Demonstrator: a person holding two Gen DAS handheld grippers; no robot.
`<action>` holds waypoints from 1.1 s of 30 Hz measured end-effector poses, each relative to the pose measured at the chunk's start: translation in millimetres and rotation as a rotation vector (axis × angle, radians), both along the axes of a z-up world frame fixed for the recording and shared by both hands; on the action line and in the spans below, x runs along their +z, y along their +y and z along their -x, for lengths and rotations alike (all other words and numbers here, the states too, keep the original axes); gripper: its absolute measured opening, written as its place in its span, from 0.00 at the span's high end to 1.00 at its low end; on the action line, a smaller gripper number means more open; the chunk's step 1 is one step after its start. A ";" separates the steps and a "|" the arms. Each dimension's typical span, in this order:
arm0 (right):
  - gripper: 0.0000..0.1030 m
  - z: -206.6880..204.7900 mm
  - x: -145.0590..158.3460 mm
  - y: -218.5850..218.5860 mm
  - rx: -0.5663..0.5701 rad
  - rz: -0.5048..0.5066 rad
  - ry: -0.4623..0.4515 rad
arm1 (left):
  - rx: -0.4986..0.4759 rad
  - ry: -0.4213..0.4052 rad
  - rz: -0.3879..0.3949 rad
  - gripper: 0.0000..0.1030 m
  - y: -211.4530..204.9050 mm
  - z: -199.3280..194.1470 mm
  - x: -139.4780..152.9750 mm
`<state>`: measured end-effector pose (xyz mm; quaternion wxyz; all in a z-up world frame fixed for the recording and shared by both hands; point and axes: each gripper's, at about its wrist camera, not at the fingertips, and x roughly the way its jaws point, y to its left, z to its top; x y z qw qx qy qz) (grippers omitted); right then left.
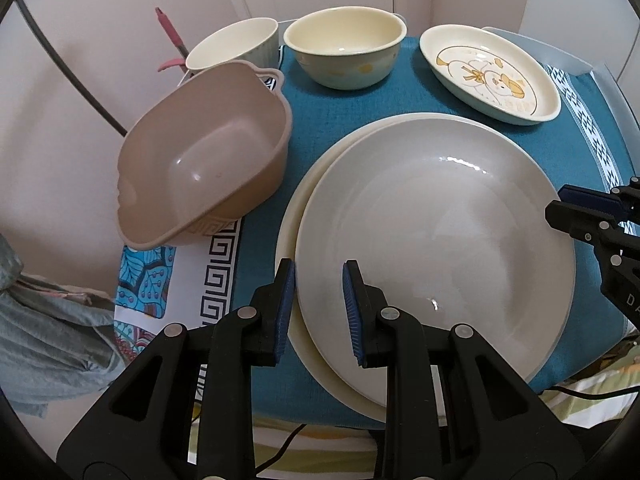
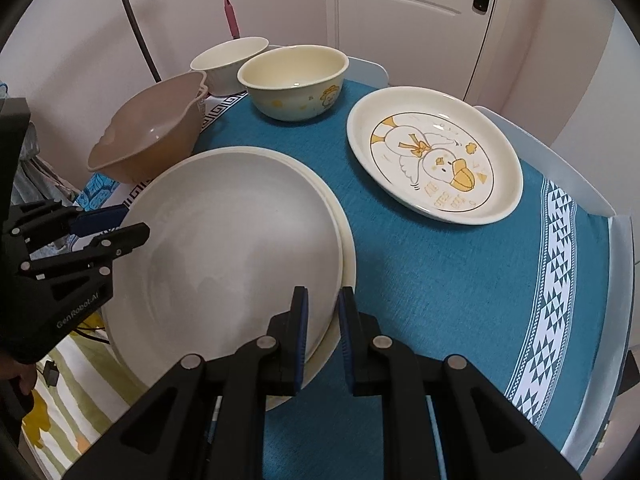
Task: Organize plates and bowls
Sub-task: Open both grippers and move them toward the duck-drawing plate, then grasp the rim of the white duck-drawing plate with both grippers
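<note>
A grey plate (image 1: 436, 232) (image 2: 232, 248) lies on a cream plate (image 1: 298, 336) (image 2: 344, 240) on the blue cloth. My left gripper (image 1: 319, 310) is open, its fingers straddling the plates' left rim. My right gripper (image 2: 323, 336) is open, its fingers astride the plates' right rim; it also shows in the left wrist view (image 1: 576, 216). A duck plate (image 1: 490, 72) (image 2: 434, 152), a cream bowl (image 1: 346, 46) (image 2: 294, 80), a white bowl (image 1: 234, 46) (image 2: 228, 60) and a tan square bowl (image 1: 204, 160) (image 2: 148, 140) stand beyond.
The small table (image 2: 576, 168) has white edges at the right and back. A wall and a door (image 2: 408, 8) stand close behind. A black hose (image 1: 68, 68) curves at the left. Grey-green fabric (image 1: 52, 332) hangs at the lower left.
</note>
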<state>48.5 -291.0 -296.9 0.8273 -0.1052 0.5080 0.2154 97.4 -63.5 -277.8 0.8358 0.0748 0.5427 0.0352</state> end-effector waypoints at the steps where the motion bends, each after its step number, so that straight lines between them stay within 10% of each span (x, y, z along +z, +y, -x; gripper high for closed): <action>1: 0.86 -0.5 0.2 0.5 -0.001 -0.001 0.003 | 0.001 0.004 0.003 0.79 0.4 -0.6 0.3; 12: 0.82 -18.6 44.5 -31.1 -0.097 -0.130 -0.008 | 0.025 -0.087 0.083 0.66 -2.5 -14.8 63.6; 14: 0.42 -22.7 57.4 -41.7 -0.129 -0.153 -0.042 | 0.013 -0.112 0.070 0.21 -7.0 -22.4 73.0; 15: 0.04 -22.7 63.8 -48.3 -0.144 -0.175 -0.065 | 0.006 -0.144 0.062 0.03 -9.6 -24.4 79.7; 16: 0.00 -20.8 68.9 -53.7 -0.153 -0.196 -0.083 | -0.007 -0.188 0.057 0.01 -13.1 -26.1 89.1; 25: 0.00 -39.6 111.5 -100.6 -0.299 -0.132 -0.141 | -0.125 -0.186 0.245 0.01 -34.3 -74.8 124.5; 33: 0.00 -102.2 88.3 -148.8 -0.362 -0.192 -0.007 | -0.042 -0.052 0.420 0.01 -45.4 -117.2 79.1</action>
